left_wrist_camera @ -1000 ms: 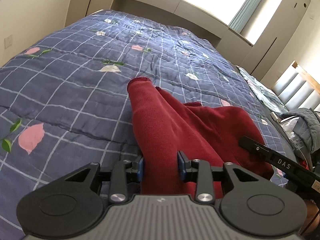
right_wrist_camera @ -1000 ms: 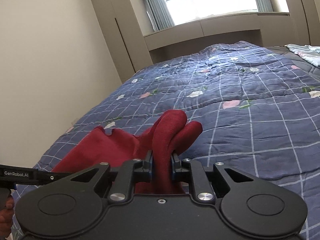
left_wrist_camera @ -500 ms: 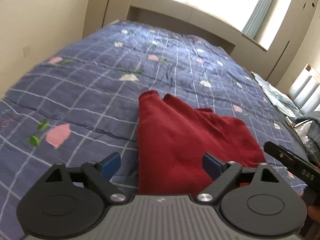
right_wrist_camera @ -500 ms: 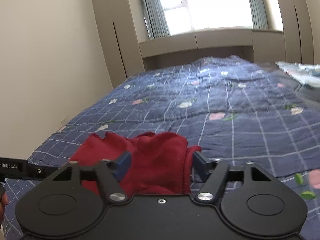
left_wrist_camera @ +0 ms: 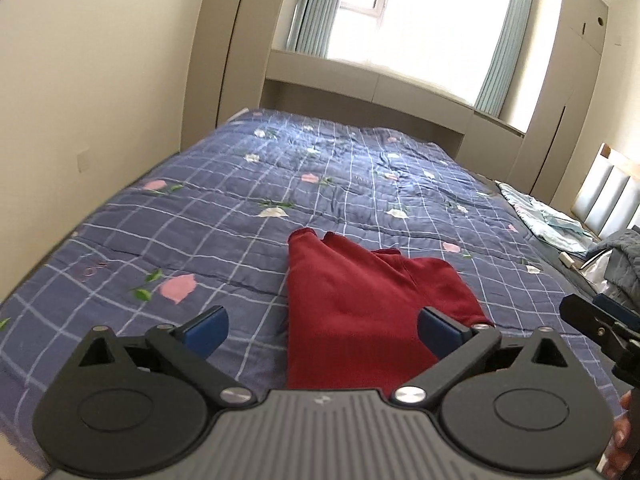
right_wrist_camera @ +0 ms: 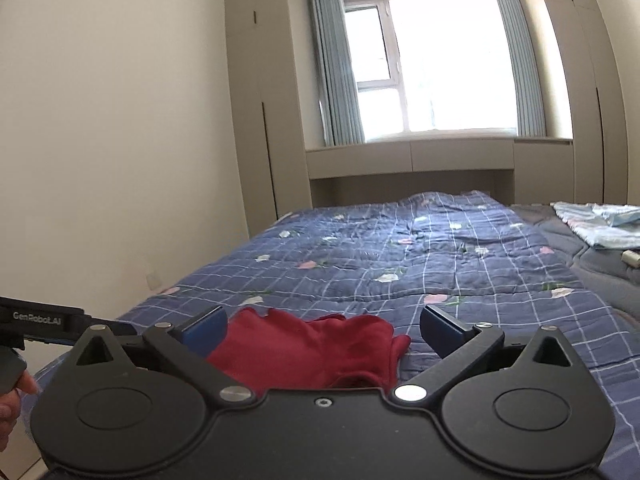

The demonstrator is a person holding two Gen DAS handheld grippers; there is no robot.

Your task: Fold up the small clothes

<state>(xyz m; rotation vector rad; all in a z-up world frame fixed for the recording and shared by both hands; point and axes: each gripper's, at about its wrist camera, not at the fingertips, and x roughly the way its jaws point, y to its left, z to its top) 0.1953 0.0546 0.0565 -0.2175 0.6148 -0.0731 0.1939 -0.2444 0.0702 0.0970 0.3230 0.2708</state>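
Left gripper [left_wrist_camera: 323,330]: it is hovering above the near edge of the bed, looking along the quilt toward the window; its fingers [left_wrist_camera: 206,329] are standing wide apart and are holding nothing.
Right gripper [right_wrist_camera: 323,330]: it is hovering a little higher and more level, also facing the window; its fingers [right_wrist_camera: 442,330] are spread wide and are empty too.
Garment [left_wrist_camera: 360,308]: a red knitted piece is lying folded on the quilt, near the bed edge, just ahead of both grippers; no finger is touching it.
Quilt [left_wrist_camera: 320,184]: blue with white checks and small flowers, it is covering most of the bed.
Light cloth [right_wrist_camera: 600,224]: a pale blue piece is lying on the far right side of the bed, well apart from the garment.
Grey pile [left_wrist_camera: 620,264]: some grey fabric is sitting at the right edge, beside the headboard [left_wrist_camera: 612,192].
Way: nothing is lying between the grippers and the garment.
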